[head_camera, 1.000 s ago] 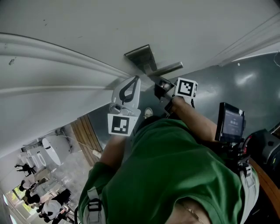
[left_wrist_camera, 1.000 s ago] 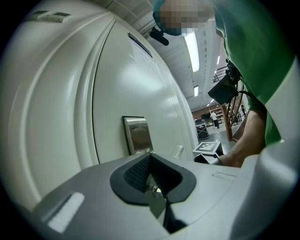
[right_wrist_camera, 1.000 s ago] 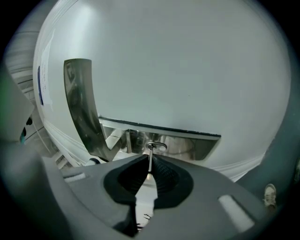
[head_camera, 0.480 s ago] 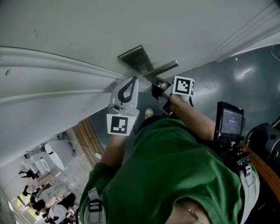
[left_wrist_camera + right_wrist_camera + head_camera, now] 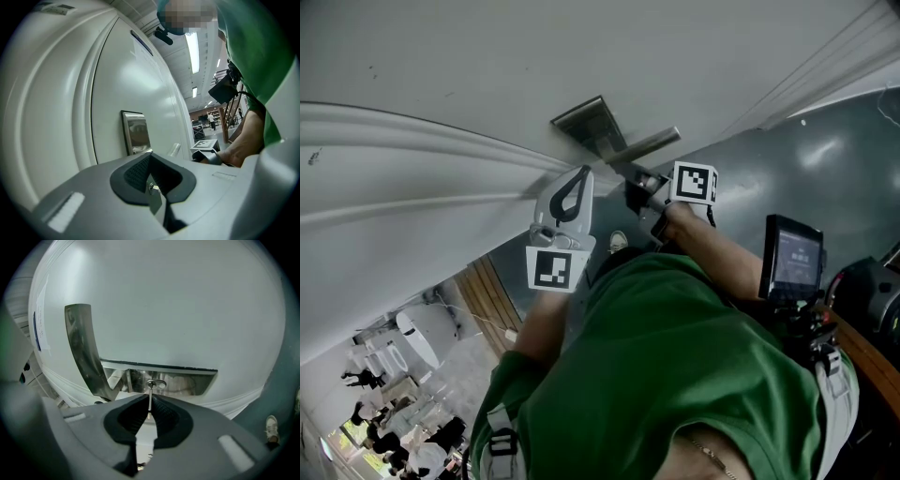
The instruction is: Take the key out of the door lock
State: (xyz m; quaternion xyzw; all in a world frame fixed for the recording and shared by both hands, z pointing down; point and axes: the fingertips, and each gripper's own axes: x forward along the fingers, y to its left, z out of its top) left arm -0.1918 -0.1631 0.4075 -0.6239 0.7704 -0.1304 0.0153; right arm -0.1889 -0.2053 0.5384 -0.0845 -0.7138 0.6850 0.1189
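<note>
One key [image 5: 150,392] stands in one door lock [image 5: 180,380], pinched by right tongs [image 5: 149,408].

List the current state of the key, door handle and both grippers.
key: in the lock, edge-on between the right jaws.
door handle: untouched by either gripper.
right gripper: shut on the key.
left gripper: shut, off the door hardware.

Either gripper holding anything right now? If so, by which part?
The right gripper pinches the key by its outer end, edge-on between the jaw tips, with the shaft in the door lock. The left gripper is shut on nothing.
</note>
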